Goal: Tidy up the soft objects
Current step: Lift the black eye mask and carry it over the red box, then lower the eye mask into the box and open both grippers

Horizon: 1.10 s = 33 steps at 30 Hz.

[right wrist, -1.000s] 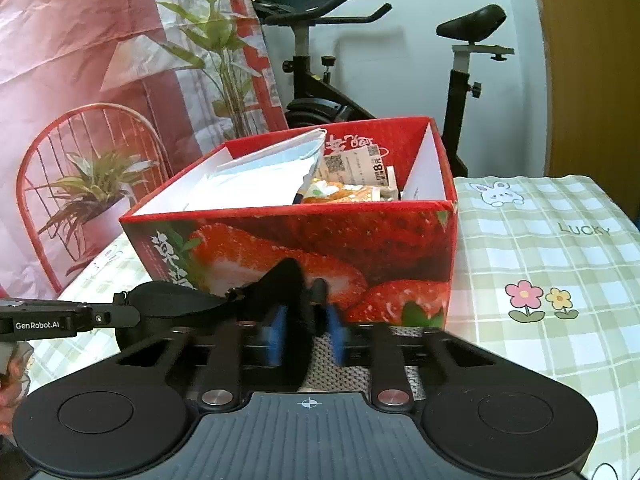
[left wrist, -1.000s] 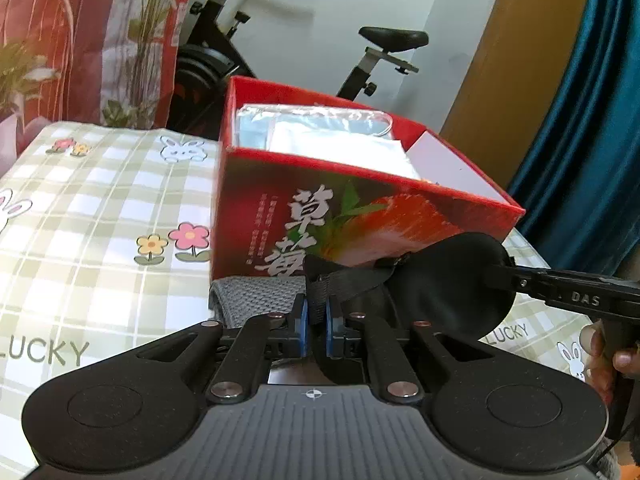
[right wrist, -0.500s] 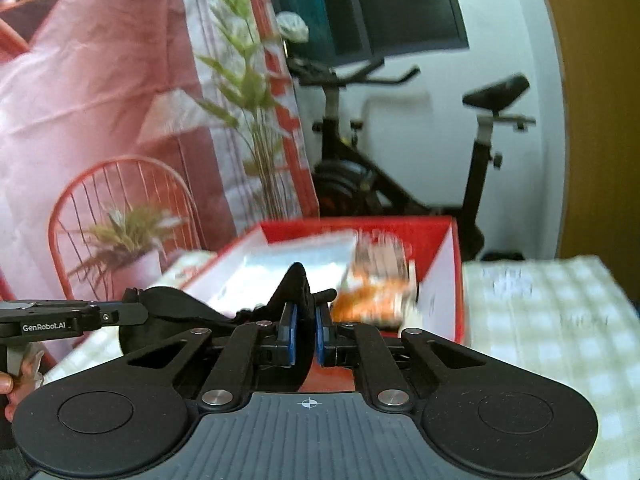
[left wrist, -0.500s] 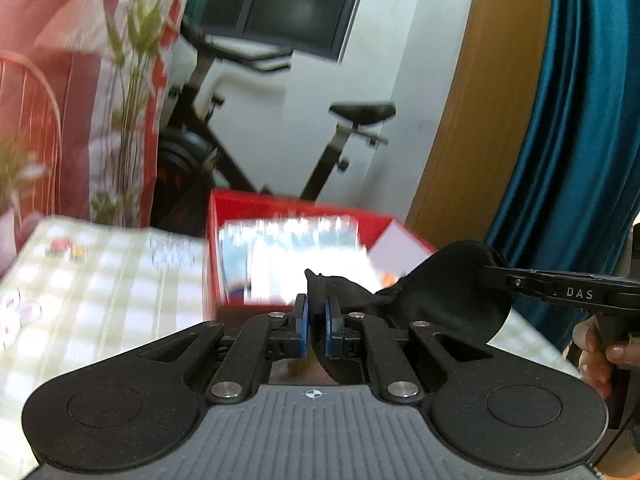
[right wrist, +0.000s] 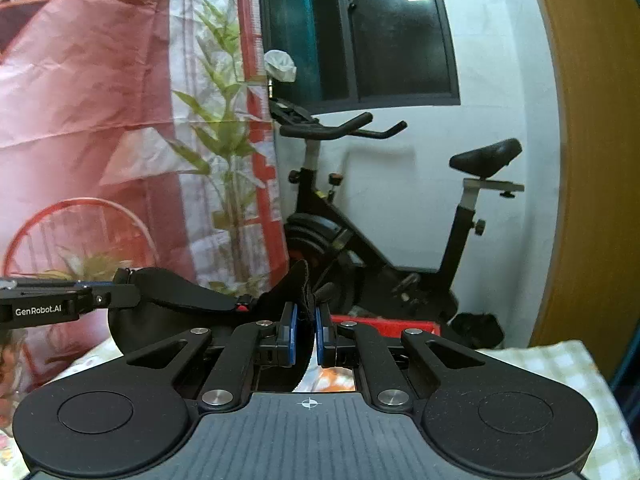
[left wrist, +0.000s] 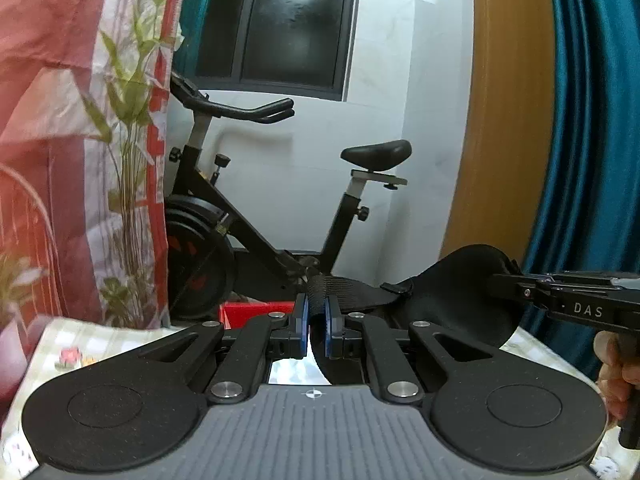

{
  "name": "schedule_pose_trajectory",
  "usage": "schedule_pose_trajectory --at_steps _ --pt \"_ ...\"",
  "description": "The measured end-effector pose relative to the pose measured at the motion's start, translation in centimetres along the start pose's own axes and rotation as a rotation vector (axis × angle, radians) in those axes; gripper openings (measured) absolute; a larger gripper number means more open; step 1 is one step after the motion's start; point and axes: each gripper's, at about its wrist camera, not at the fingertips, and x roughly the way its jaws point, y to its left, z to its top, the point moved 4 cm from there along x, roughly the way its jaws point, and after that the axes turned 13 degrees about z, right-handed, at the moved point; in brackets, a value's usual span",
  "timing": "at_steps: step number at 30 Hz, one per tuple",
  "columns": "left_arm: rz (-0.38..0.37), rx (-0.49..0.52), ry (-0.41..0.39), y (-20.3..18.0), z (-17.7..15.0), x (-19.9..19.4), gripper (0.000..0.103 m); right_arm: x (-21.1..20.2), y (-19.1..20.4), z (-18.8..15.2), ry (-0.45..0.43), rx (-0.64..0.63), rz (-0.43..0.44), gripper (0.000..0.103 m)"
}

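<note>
Left wrist view: both tongs, left (left wrist: 316,320) and right (right wrist: 305,330), clamped on limp, light black eye mask (left wrist: 452,292); grip strap ends.

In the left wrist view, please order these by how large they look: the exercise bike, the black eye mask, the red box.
1. exercise bike
2. black eye mask, though nearness to the camera enlarges it
3. red box, mostly hidden; only its edge shows

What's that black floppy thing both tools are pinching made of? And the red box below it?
The black eye mask looks like soft matte fabric: it sags between the left gripper and right gripper, with a ribbed, elastic-looking strap. The red box shows only its rim; probably cardboard, though that is uncertain.
</note>
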Motion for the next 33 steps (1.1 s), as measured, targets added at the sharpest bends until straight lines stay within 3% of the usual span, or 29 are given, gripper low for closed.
schedule_pose_trajectory --at_steps 7,14,22,24,27,29,33 --pt "0.041 0.066 0.047 -0.9 0.3 4.9 0.009 5.3 -2.3 -0.4 0.050 -0.012 -0.056 0.008" --pt "0.052 0.143 0.214 -1.2 -2.5 9.6 0.009 10.1 -4.0 -4.0 0.212 0.027 -0.074 0.008" --pt "0.041 0.149 0.280 -0.2 -3.5 11.2 0.009 12.1 -4.8 -5.8 0.294 0.057 -0.092 0.009" --pt "0.039 0.153 0.280 -0.2 -3.3 11.3 0.011 12.3 -4.8 -5.8 0.304 0.048 -0.109 0.016" --pt "0.035 0.150 0.275 -0.3 -2.9 11.4 0.032 12.4 -4.8 -5.8 0.311 0.045 -0.124 0.032" --pt "0.030 0.153 0.265 -0.4 -2.7 11.1 0.057 12.2 -4.6 -5.8 0.308 0.029 -0.129 0.037" --pt "0.036 0.172 0.255 -0.6 -2.5 10.4 0.066 11.7 -3.8 -5.5 0.304 -0.023 -0.138 0.064"
